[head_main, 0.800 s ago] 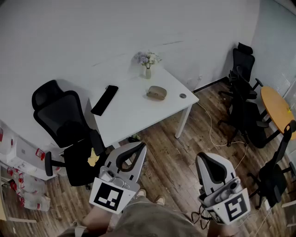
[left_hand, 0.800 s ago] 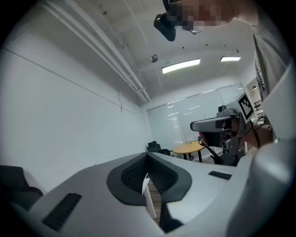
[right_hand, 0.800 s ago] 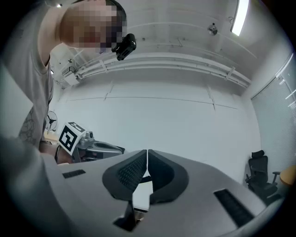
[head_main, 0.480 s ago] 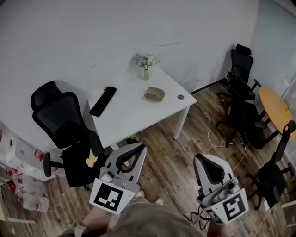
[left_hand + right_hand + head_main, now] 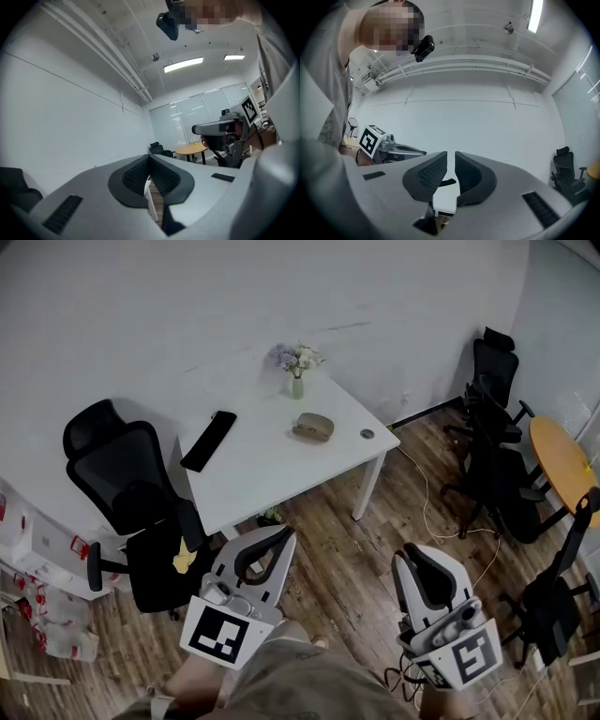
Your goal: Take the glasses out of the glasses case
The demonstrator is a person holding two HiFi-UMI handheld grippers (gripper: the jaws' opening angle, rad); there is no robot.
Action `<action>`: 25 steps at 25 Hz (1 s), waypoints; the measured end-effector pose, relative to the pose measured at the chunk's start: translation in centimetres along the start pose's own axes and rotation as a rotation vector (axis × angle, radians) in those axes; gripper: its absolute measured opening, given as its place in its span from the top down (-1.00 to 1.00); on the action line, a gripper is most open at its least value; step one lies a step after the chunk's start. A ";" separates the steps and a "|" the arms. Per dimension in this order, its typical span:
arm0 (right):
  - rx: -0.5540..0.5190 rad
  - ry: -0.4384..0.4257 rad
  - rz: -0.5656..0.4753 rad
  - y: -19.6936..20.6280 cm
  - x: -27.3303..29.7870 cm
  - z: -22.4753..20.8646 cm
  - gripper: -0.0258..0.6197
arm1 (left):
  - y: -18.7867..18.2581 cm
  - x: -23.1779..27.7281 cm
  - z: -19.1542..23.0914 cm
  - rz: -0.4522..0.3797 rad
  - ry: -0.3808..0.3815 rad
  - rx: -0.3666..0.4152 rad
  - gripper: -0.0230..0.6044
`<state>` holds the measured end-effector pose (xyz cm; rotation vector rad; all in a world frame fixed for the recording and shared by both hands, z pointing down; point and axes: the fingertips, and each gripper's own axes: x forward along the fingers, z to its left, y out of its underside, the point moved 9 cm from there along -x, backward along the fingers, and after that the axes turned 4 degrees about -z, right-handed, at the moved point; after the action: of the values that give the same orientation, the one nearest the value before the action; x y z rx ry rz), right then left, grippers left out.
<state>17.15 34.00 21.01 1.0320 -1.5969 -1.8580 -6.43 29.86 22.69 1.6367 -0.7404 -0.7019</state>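
Note:
A closed tan glasses case (image 5: 315, 427) lies on the white table (image 5: 272, 479), towards its far right part. Both grippers are held low, well short of the table and over the wooden floor. My left gripper (image 5: 285, 537) points at the table's near edge, jaws together and empty. The right gripper (image 5: 409, 557) is also shut with nothing in it. In the left gripper view the pads (image 5: 140, 173) meet at the tip. Between the jaws, the right gripper view shows a strip of the table (image 5: 445, 199).
On the table also stand a small vase of flowers (image 5: 297, 367), a flat black object (image 5: 210, 441) and a small round thing (image 5: 367, 434). A black office chair (image 5: 141, 512) is at the table's left. More black chairs (image 5: 492, 418) and an orange round table (image 5: 562, 460) stand at the right.
The head view has shifted slightly, with the table a little nearer the centre. Both grippers stay low and shut, and have sunk slightly in the picture.

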 end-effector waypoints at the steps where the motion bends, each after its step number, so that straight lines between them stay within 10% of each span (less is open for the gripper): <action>1: 0.002 0.010 0.000 0.2 -0.2 -0.3 0.74 | 0.1 0.1 -0.1 0.000 -0.001 0.000 0.87; 5: 0.001 0.030 0.006 0.8 -0.3 -1.3 0.37 | 0.4 0.5 0.0 0.009 -0.007 -0.002 0.87; 25: -0.010 0.003 0.150 8.4 9.6 -9.1 0.36 | 5.0 10.0 7.6 0.031 -0.005 -0.010 0.87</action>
<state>17.57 19.35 26.57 0.8845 -1.6156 -1.7615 -6.63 16.72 25.72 1.6116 -0.7637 -0.6871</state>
